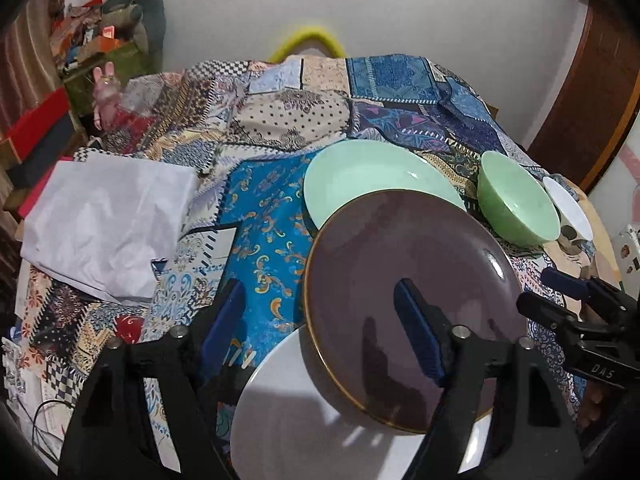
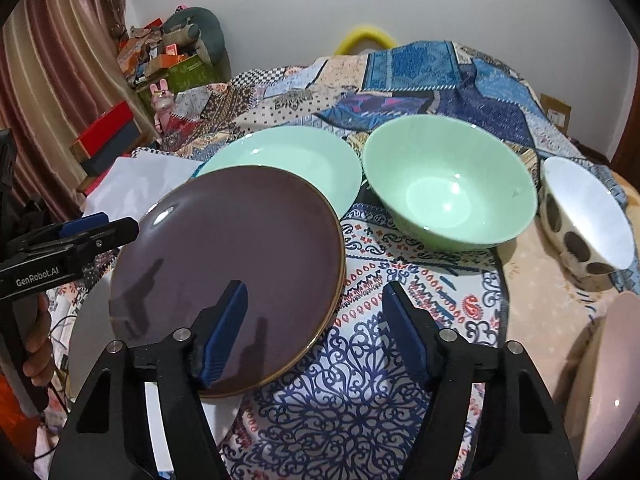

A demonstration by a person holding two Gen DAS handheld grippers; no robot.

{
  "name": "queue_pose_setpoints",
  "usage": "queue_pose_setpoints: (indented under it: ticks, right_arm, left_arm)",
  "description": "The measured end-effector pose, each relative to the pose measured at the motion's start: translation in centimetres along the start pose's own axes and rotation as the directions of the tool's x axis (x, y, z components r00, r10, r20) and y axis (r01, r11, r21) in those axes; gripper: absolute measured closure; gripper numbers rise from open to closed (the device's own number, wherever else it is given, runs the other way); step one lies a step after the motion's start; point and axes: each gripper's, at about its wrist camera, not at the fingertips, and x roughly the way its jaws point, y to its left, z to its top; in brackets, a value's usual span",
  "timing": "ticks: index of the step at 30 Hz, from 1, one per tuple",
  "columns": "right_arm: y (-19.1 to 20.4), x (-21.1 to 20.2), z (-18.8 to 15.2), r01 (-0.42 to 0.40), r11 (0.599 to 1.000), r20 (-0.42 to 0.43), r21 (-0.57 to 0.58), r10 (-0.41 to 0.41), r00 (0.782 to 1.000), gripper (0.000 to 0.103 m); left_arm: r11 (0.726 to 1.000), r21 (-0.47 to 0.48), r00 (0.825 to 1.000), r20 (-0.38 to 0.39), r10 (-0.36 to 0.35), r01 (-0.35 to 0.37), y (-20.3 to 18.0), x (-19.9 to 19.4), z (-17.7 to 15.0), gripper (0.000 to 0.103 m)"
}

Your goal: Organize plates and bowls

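In the left wrist view, the left hand-held gripper (image 1: 320, 332) had its jaws spread about the left rim of the purple plate (image 1: 408, 300): one blue pad hung over the plate's face, the other stood outside the rim above the patterned cloth (image 1: 264, 216), and neither pressed on anything. The purple plate lay partly on a white plate (image 1: 304, 432) nearest the gripper, and its far edge overlapped a mint plate (image 1: 360, 176). Further off to the right stood a green bowl (image 1: 516, 204) with a white bowl (image 1: 570, 208) just beside it, and the right hand-held gripper (image 1: 560, 292) showed at the right edge. In the right wrist view, the right hand-held gripper (image 2: 316, 332) was likewise spread across the plate's opposite rim, its left pad over the purple plate (image 2: 224, 272) and its right pad above bare cloth; the green bowl (image 2: 448, 184) and the spotted white bowl (image 2: 584, 216) stood beyond it to the right. The step in hand seemed to be a two-sided pickup of the purple plate. The next move would call for both grippers to sink until each rim sat between the pads, close together, then lift level so the plate did not tip.
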Motion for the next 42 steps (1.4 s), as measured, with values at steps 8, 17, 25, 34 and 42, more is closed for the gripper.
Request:
queue_pose_setpoints:
  ticks: [8, 17, 25, 34, 42]
  right_arm:
    - [-0.4, 1.6, 0.1, -0.031, 0.999, -0.039, 0.023, 0.031, 0.999, 0.051]
    - [-0.6, 2.2, 0.2, -0.057, 0.998, -0.054, 0.04, 0.059, 0.997, 0.067]
    - [-0.5, 2.6, 0.1, -0.057, 0.998, -0.058, 0.031, 0.059, 0.997, 0.072]
    - [-1.1, 2.0, -0.2, -0.068, 0.996, -0.053, 0.058, 0.071, 0.996, 0.074]
    - [-1.7, 0.5, -0.5, -0.068, 0.995, -0.031, 0.07, 0.071, 0.997, 0.075]
  left_arm:
    - [0.999, 0.016, 0.998, -0.039, -0.041, 0.042, 0.0, 1.7, 0.2, 0.053]
    - [0.996, -0.023, 0.991, -0.099, -0.084, 0.083, 0.2, 3.5, 0.1, 0.072]
    - [0.994, -0.037, 0.988, -0.111, -0.106, 0.102, 0.5, 3.5, -0.1, 0.072]
    - [0.992, -0.063, 0.987, -0.107, -0.116, 0.11, -0.1, 2.5, -0.4, 0.072]
    - [0.993, -0.042, 0.99, -0.083, -0.115, 0.112, -1.4, 0.8, -0.6, 0.072]
